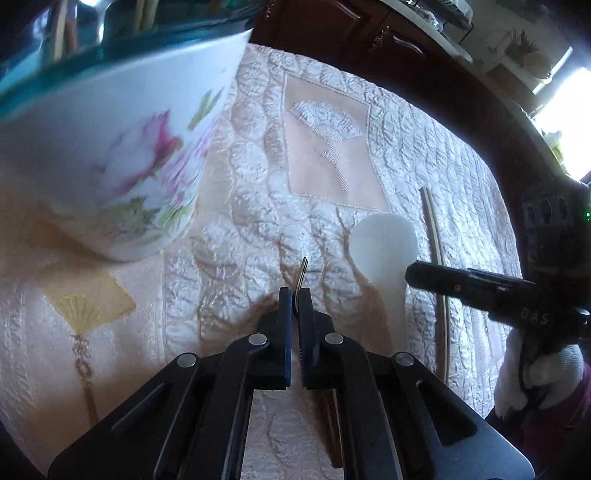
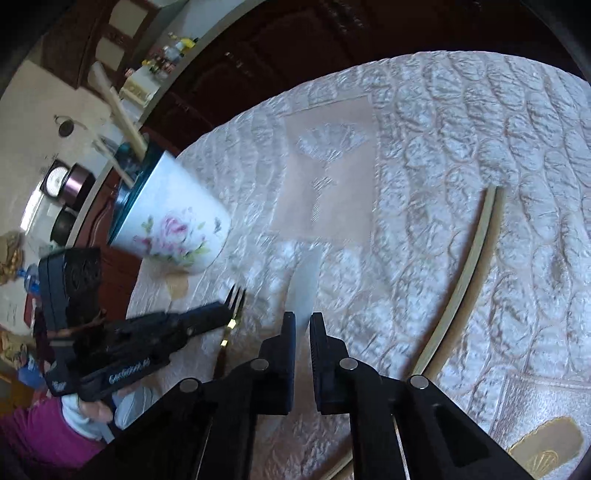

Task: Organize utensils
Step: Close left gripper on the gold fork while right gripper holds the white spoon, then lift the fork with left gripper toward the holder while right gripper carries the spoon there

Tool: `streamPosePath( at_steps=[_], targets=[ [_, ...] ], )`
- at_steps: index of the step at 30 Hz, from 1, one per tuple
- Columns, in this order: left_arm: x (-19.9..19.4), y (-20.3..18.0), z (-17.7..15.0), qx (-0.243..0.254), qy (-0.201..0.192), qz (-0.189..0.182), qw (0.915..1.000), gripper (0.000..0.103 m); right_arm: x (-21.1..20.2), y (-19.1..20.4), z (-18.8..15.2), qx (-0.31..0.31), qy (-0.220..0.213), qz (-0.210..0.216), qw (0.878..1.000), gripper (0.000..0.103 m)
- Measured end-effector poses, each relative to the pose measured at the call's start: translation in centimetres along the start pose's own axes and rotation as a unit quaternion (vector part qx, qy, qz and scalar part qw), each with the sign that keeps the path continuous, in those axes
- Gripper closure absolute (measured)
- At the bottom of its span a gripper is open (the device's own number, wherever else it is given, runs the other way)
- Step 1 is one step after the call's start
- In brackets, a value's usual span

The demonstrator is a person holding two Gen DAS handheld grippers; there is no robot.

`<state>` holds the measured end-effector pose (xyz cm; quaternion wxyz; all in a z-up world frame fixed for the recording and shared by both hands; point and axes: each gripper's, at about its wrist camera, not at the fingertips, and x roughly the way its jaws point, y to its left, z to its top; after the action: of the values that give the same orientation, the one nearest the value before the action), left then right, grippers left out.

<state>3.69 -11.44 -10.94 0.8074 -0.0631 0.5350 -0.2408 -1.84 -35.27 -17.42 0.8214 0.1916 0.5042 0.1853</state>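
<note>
My left gripper (image 1: 295, 295) is shut on a metal fork (image 1: 303, 271); the tines stick out past the pads and the handle runs back under the fingers. From the right wrist view the same gripper (image 2: 221, 312) holds the fork (image 2: 236, 295) just above the cloth. A white plastic spoon (image 1: 384, 251) lies to its right. My right gripper (image 2: 303, 319) is shut on this spoon (image 2: 304, 284), seen edge-on between the pads; in the left wrist view that gripper (image 1: 412, 275) meets the spoon's right side. A floral cup (image 1: 110, 147) (image 2: 173, 229) with a teal rim holds wooden utensils (image 2: 125, 122).
A pair of bamboo chopsticks (image 1: 439, 277) (image 2: 469, 266) lies on the quilted cream tablecloth (image 1: 258, 184) to the right of the spoon. Gloved hands (image 1: 532, 369) (image 2: 85, 410) with magenta sleeves hold the grippers. Dark wooden cabinets (image 1: 351, 22) stand beyond the table's far edge.
</note>
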Motion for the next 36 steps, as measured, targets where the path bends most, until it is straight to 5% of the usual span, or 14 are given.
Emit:
streamPosePath(
  at_steps=[9,21,25,30,36],
  targets=[
    [1.2,-1.4,1.0,0.035,0.022,0.038,0.9984,0.099,2.2,0.8,3.1,-0.024,0.025,-0.001,0.999,0.085],
    [2.0,-1.7,2.4,0.060,0.053,0.033,0.9963,0.089,4.3,2.0,6.7,-0.053,0.058,0.015,0.997,0.076],
    [2.0,-2.0,2.3,0.069,0.043,0.037,0.9960,0.090,4.9,2.9,6.5,-0.078,0.063,0.000,0.995,0.092],
    [1.3,-2.0,1.9,0.068,0.024,0.024,0.9971,0.101,3.4,3.7,4.7,-0.092,0.047,-0.004,0.995,0.097],
    [-1.7,-1.2,0.7,0.047,-0.002,0.010,0.9988,0.102,0.7,3.2,2.5,-0.074,0.023,-0.001,0.997,0.100]
  ],
)
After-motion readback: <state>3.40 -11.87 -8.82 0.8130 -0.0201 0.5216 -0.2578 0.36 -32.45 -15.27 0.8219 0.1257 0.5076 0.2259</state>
